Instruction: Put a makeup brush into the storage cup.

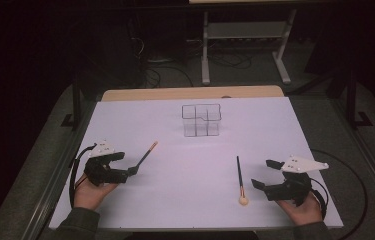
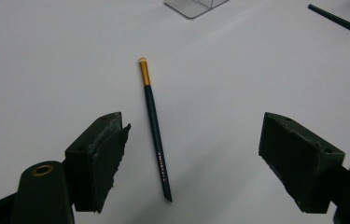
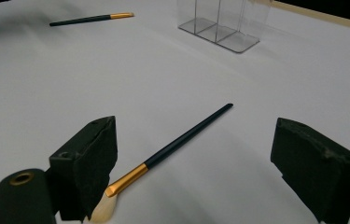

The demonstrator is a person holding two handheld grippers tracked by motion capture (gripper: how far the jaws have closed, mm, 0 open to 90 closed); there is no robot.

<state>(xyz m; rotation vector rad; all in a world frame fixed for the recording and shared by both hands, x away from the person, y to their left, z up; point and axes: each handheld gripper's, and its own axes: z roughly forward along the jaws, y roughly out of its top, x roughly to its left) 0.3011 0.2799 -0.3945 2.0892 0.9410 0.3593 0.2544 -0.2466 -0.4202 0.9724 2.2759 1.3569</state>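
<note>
Jaws apart on my left hand-held gripper (image 2: 193,158), thin brush (image 2: 154,130) lying between them; right hand-held gripper (image 3: 196,168) likewise spread over fat brush (image 3: 172,149) on tabletop (image 1: 175,200).

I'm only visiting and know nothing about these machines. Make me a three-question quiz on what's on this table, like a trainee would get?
1. True or false: the left gripper is shut on the left brush.
2. Multiple choice: where does the clear organizer stand? A) between the two grippers, near the person. B) at the far middle of the white table. C) on the floor.
3. Fill in: the right brush lies with its pale bristle head pointing ____ the person.

Key
1. False. Its jaws stand wide apart, and the brush lies flat on the table between them.
2. B.
3. Toward. The right gripper is open beside it.
</note>
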